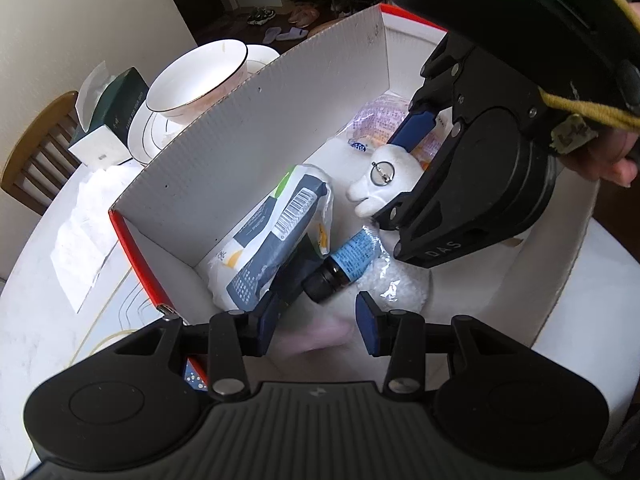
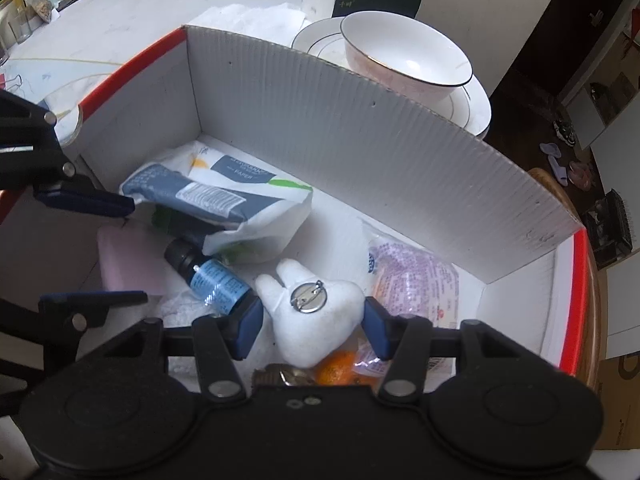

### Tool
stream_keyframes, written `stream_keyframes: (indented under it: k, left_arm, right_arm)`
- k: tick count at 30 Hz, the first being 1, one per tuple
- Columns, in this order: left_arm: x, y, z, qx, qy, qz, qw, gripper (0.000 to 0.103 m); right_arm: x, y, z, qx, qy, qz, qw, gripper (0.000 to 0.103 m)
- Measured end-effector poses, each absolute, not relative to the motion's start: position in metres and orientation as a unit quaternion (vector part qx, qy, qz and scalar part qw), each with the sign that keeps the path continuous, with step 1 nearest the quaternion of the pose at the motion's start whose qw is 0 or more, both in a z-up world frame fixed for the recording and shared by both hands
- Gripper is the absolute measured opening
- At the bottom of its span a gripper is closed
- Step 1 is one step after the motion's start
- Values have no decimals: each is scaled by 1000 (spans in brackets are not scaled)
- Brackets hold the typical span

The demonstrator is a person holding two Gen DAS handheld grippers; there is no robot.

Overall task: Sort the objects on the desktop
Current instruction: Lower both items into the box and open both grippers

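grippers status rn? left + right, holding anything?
Left gripper: open, holding nothing, hovering over the pink item in the box.
Right gripper: open, straddling the white plush brooch; pads seem not yet pressing it.

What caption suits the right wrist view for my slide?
Right gripper straddles a white plush brooch inside the cardboard box.

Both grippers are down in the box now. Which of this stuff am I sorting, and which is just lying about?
In play:
cardboard box
white plush tooth
dark dropper bottle
tissue pack
purple printed packet
right gripper
left gripper

Lying about:
bowl on plates
green tissue box
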State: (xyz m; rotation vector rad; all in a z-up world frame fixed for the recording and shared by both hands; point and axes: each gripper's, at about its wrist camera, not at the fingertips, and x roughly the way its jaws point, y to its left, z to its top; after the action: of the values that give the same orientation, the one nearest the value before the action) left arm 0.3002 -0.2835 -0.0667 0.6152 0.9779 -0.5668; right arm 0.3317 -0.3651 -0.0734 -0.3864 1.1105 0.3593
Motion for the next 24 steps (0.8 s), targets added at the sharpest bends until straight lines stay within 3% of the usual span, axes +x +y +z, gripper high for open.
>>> stream_keyframes:
  k: [5, 10, 20, 24]
  left_arm:
    - [302, -283, -68, 287, 457, -264, 799, 41]
    - [301, -282, -68, 284, 452, -261, 804, 44]
    - [289, -276, -52, 273, 421, -237, 832, 64]
    - [281, -269, -44, 260, 409, -236, 842, 66]
  right_arm:
    - [331, -367, -71, -178, 525, 169, 815, 55]
    - [327, -370, -68, -174, 521, 168, 819, 65]
    - [317, -381, -46, -143, 489, 174, 843, 79]
    - [314, -386, -37, -128, 477, 181, 850, 82]
